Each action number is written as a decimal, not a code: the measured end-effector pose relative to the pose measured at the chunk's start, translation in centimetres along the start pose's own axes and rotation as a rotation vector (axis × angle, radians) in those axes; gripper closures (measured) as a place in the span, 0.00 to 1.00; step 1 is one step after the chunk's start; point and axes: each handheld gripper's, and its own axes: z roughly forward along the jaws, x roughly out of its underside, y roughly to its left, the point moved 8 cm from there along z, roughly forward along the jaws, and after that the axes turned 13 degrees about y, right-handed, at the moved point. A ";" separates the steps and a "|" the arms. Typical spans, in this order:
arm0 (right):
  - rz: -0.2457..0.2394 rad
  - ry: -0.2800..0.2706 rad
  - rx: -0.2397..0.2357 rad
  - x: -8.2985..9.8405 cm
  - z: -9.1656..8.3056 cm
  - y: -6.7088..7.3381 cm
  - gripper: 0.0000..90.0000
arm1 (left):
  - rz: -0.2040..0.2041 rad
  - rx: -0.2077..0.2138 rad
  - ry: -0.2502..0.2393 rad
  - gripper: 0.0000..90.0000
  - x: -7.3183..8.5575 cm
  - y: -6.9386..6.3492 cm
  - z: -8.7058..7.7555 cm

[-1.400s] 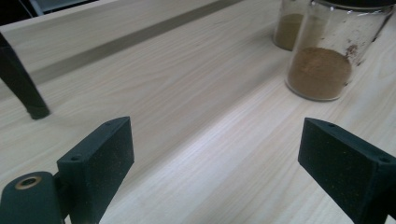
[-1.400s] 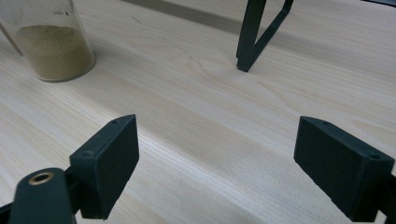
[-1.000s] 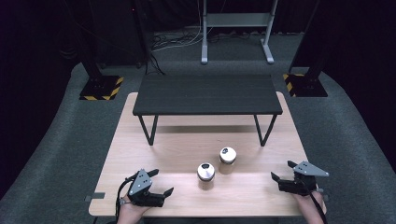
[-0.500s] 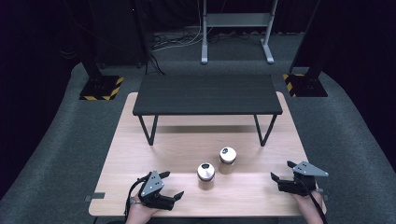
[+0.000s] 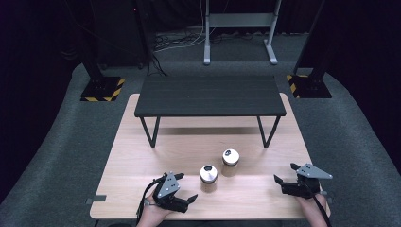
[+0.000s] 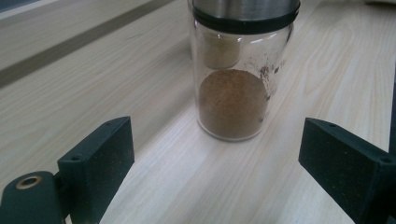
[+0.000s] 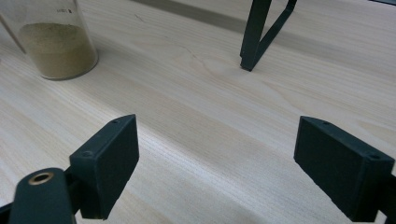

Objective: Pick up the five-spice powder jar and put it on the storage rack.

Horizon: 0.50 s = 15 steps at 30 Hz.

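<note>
The near jar [image 5: 208,174] stands upright on the table [image 5: 123,156], slightly left of centre in the lower part of the high view. In the left gripper view this jar [image 6: 240,70] occupies the upper centre: clear glass, a steel cap with a black band, and brown powder filling roughly the lower half.

The left gripper [image 5: 187,202] sits at the lower left of the high view, aimed toward the jar. Its jaws are spread wide, one at each lower corner of the left gripper view, with bare wood between them. The jar stands ahead of the jaw tips and is not touched.

Risks from this position:
- The jar is tall with a narrow base. A jaw tip striking the glass on approach can tip or slide it.
- A grip taken high on the smooth steel cap can slip; a grip on the glass body is probably safer.
- The far jar [image 5: 230,157] stands near, up and to the right. A pushed near jar can knock into it.
- Whether the cap is tight cannot be judged; a toppled jar may spill powder.

The right gripper [image 5: 284,182] rests at the lower right, well apart from both jars, jaws spread and empty. The black shelf [image 5: 210,97] stands behind.
</note>
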 end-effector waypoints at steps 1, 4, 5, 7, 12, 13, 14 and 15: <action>0.000 0.000 -0.001 0.0 0.0 0.0 0.14 | 0.002 0.000 -0.003 0.11 -0.1 -0.1 0.2; 0.001 0.000 0.000 0.0 0.0 0.0 0.14 | 0.008 0.001 -0.010 0.11 -0.5 -0.2 0.7; 0.001 0.001 0.000 0.0 0.0 0.0 0.14 | 0.010 0.001 -0.012 0.11 -0.7 -0.3 0.8; 0.001 0.001 0.000 0.0 0.0 0.0 0.14 | 0.014 0.002 -0.016 0.11 -1.0 -0.5 1.2; 0.001 -0.001 -0.002 0.0 0.0 0.0 0.14 | 0.023 0.007 -0.019 0.11 -1.6 -0.9 2.3; 0.001 -0.001 -0.002 0.0 0.0 0.0 0.14 | 0.024 0.007 -0.021 0.11 -1.7 -0.9 2.4; 0.001 -0.001 -0.002 0.0 0.0 0.0 0.14 | 0.026 0.009 -0.021 0.12 -1.8 -0.9 2.6; 0.001 -0.001 -0.002 0.0 0.0 0.0 0.14 | 0.025 0.009 -0.022 0.12 -1.8 -0.9 2.8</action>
